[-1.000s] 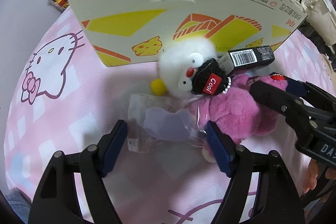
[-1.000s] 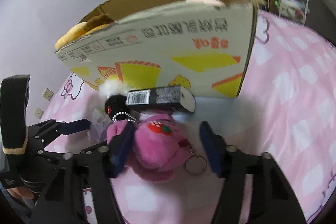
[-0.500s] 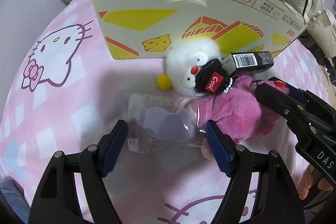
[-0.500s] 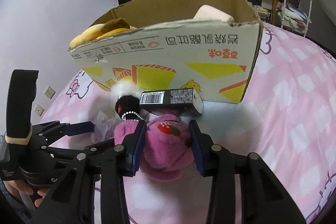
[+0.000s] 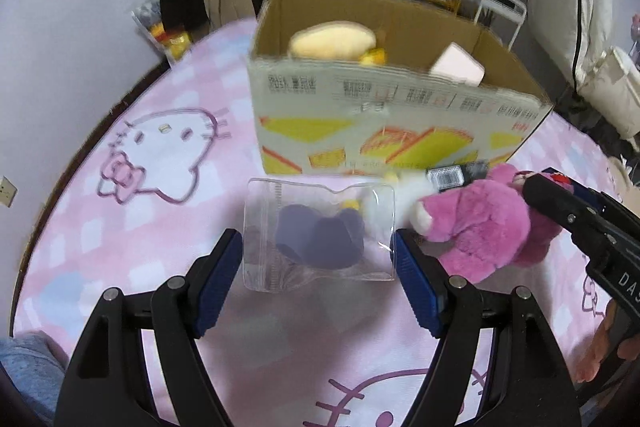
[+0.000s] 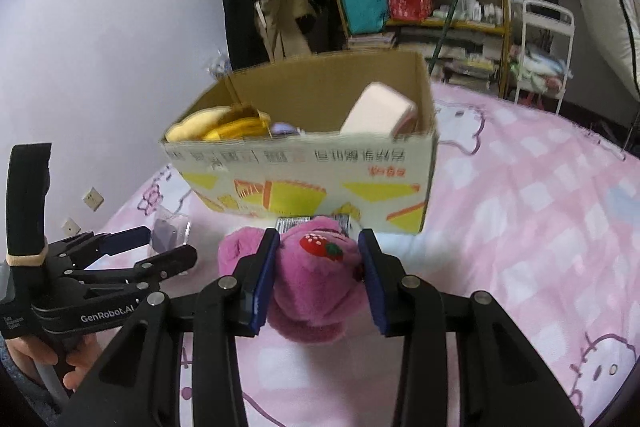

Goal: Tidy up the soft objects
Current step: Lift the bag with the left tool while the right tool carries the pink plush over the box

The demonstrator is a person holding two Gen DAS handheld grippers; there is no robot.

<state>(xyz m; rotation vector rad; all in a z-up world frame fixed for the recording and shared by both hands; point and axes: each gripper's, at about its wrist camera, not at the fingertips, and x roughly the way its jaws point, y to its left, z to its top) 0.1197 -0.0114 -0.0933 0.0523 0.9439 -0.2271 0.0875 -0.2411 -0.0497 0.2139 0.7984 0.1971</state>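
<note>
Right gripper clamped on pink plush, raised off bedspread for drop into cardboard box. Left gripper pinching clear zip bag at both edges, held upright facing box.

The supporting surface is a bed covered with a pink-and-white checked sheet printed with cartoon cat faces, filling the lower two thirds of both frames. An open brown cardboard box with yellow and orange graphics stands on it at upper centre. At the box's foot, right of centre in the left wrist view, lie a black barcoded rectangular pack and a white fluffy plush toy.
</note>
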